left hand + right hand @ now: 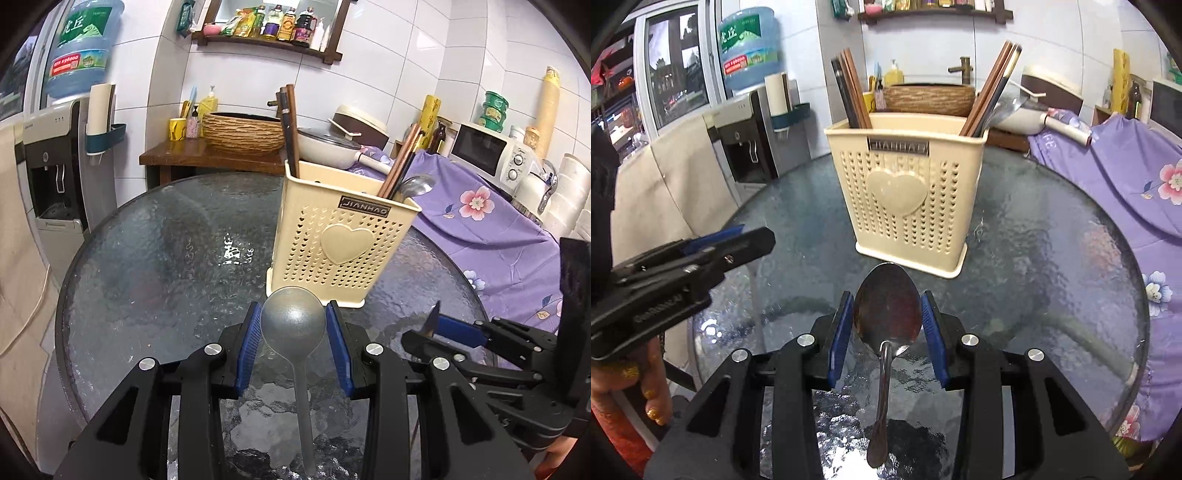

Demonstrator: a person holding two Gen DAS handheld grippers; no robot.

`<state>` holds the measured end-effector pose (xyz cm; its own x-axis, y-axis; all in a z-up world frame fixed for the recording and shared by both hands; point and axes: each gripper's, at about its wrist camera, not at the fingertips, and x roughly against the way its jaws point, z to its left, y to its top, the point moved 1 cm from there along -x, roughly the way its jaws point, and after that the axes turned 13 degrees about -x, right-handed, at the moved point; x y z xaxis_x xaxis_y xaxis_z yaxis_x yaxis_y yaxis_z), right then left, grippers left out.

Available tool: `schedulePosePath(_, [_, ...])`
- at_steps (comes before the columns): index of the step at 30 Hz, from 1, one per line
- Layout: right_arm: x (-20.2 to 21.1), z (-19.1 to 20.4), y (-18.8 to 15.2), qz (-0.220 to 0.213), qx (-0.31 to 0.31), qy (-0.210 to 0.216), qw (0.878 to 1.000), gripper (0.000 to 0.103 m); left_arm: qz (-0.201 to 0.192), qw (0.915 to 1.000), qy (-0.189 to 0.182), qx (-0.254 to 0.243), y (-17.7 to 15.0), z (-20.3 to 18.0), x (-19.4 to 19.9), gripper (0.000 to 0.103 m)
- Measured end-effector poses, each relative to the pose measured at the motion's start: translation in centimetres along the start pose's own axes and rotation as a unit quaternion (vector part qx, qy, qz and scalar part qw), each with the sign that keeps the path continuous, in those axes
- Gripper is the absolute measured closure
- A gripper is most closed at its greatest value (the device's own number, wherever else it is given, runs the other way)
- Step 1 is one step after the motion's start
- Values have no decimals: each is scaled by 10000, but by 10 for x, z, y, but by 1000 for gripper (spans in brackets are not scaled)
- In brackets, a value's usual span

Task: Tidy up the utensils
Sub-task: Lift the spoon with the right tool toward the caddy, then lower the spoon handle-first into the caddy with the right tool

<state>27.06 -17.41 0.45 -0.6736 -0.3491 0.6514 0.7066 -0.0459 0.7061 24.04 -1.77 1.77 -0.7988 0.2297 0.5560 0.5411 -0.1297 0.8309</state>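
The cream holder (pixel 338 236) stands upright on the glass table (pixel 155 258), with one bunch of chopsticks (pixel 289 129) leaning in its left compartment and more chopsticks (pixel 991 88) plus a steel spoon (pixel 415 186) in its right one. The left gripper (pixel 293 325), level and aimed at the holder, clasps the bowl of a grey spoon (pixel 293 325) between its blue pads (pixel 248 339), handle trailing back toward the camera. Just beside it the right gripper (pixel 888 314) likewise grips a shiny spoon (pixel 888 314) by the bowl, short of the holder's base.
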Motion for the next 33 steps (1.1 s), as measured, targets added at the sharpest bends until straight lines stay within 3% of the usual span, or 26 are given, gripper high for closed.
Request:
schedulePosePath(13, [31, 3, 0, -251, 60, 56, 9996, 65, -264, 9996, 22, -84, 6, -4, 24, 68])
schedulePosePath(33, [34, 8, -6, -289, 144, 71, 9995, 65, -417, 9990, 77, -113, 11, -6, 31, 68])
